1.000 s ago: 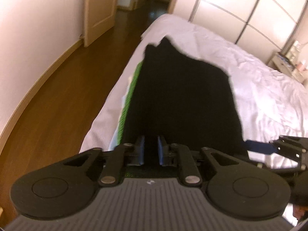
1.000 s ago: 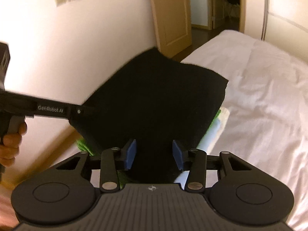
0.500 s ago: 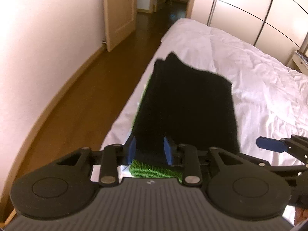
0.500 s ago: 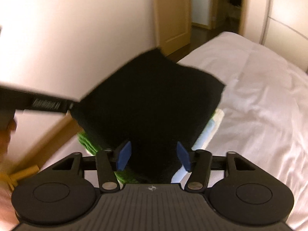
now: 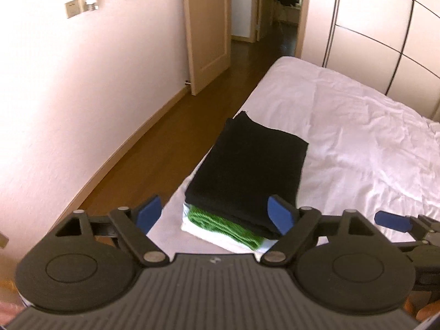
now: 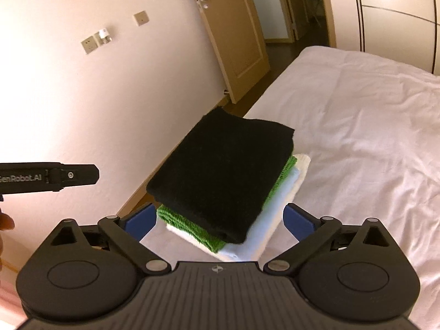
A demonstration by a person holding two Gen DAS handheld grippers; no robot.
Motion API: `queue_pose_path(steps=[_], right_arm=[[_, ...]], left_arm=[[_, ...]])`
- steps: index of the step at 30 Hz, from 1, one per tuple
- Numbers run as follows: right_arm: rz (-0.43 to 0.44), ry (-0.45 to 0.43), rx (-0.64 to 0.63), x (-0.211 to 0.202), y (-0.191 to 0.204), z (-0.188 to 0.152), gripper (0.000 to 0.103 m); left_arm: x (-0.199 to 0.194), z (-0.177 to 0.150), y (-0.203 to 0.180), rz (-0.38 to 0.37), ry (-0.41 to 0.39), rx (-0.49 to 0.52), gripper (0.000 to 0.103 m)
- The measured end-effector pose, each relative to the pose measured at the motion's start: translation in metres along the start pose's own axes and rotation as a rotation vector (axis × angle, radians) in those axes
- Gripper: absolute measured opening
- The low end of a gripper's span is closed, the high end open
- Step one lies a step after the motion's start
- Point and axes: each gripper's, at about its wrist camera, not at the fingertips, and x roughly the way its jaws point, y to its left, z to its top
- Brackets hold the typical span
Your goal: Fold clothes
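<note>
Clothes stacked at near left corner of bed, both claws spread wide and empty.

Bed (image 5: 357, 126): white cover, rumpled, serves as folding surface; stack kept close to the edge beside the wooden floor (image 5: 154, 148), probably for easy reach and to leave the rest of the cover free. Black garment (image 5: 250, 165), folded to a rectangle, sits topmost and squared over the pile. Beneath, green knit (image 6: 189, 225), then pale blue and white pieces (image 6: 264, 225), edges stepped outward. Left claw (image 5: 214, 211) and right claw (image 6: 217, 220) hover just short of the stack's near edge, blue pads apart, touching nothing. Judged: black piece placed; next garment not in view.
</note>
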Motion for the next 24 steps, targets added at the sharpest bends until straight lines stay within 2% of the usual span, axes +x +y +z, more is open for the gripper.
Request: queue_pose_path(steps=[2,10,16,24], right_arm=[[0.004,0.003,-0.007,-0.013,-0.006,-0.004,0.101],[0.004,0.007,-0.053,-0.076,-0.047,-0.025,0.102],[0.008,0.002,-0.101,-0.118,-0.070,-0.041,0.103],[0.010,0.035,-0.134,-0.148,-0.085,-0.054,0.103]], left_arm=[[-0.013,-0.009,-0.012,0.014,0.000,-0.023,0.094],[-0.065,-0.060,-0.067,0.080,-0.015,-0.075,0.101],[-0.098,-0.095,-0.106,0.105,-0.018,-0.123,0.102],[-0.131,-0.128,-0.126,0.148,-0.035,-0.195,0.102]])
